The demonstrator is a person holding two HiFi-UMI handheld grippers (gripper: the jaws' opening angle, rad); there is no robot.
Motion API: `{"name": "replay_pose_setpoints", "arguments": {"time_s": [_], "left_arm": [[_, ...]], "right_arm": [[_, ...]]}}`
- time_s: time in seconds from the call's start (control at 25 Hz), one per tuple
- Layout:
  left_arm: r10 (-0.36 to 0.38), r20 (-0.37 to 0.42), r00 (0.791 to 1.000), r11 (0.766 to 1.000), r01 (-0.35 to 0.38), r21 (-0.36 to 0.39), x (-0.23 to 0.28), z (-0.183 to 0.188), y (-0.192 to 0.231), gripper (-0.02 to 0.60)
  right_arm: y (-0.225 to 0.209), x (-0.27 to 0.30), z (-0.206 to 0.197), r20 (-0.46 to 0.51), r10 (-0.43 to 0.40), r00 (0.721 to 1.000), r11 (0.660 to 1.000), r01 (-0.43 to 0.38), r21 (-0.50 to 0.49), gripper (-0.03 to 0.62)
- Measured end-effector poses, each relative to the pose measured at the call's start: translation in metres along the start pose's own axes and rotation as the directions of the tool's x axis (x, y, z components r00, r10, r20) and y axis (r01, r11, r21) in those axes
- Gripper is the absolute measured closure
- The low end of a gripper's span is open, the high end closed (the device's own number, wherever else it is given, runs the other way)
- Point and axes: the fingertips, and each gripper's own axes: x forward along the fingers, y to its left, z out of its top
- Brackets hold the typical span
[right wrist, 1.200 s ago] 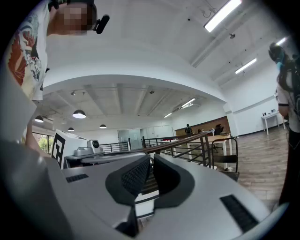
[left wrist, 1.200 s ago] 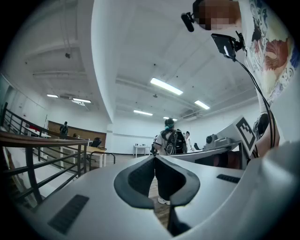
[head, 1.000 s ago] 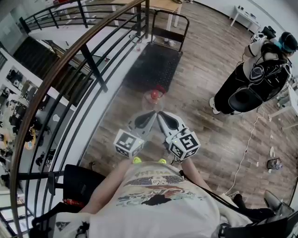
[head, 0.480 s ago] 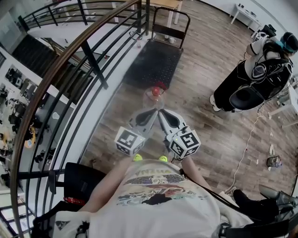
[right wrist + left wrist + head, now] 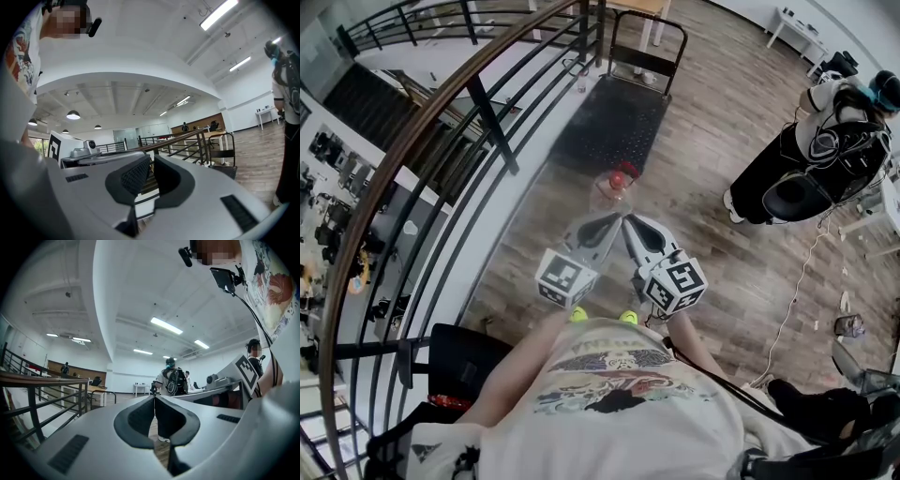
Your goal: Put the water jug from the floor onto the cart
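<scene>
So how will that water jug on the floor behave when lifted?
The water jug stands upright, red cap up, so a push could tip it. Clear smooth sides may slip. Likely heavy if full; fill can't be seen.

No legible text, brand or number anywhere. Lettering on person's shirt (image 5: 609, 349) upside down, too blurred to read. Marker cubes (image 5: 565, 278): square patterns only.

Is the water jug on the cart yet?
Not yet: the water jug stands on the wooden floor just short of the cart's near end.
</scene>
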Motion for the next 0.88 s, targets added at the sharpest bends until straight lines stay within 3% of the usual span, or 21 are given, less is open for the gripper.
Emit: {"name": "replay_pose_setpoints", "arguments": {"time_s": [0.6, 0.88], "left_arm": [[-0.017, 0.013, 1.0, 0.999, 0.017, -0.04, -0.023, 0.002, 0.025, 0.571], [0.01, 0.007, 1.0, 0.997, -0.01, -0.071, -0.015, -0.007, 0.037, 0.571]], "right_arm": [[0.022, 0.025, -0.001, -0.013, -0.047, 0.999, 0.999, 0.047, -0.012, 0.557], [0.013, 0.036, -0.006, -0.038, -0.023, 0.999, 0.999, 0.021, -0.033, 0.557]]}}
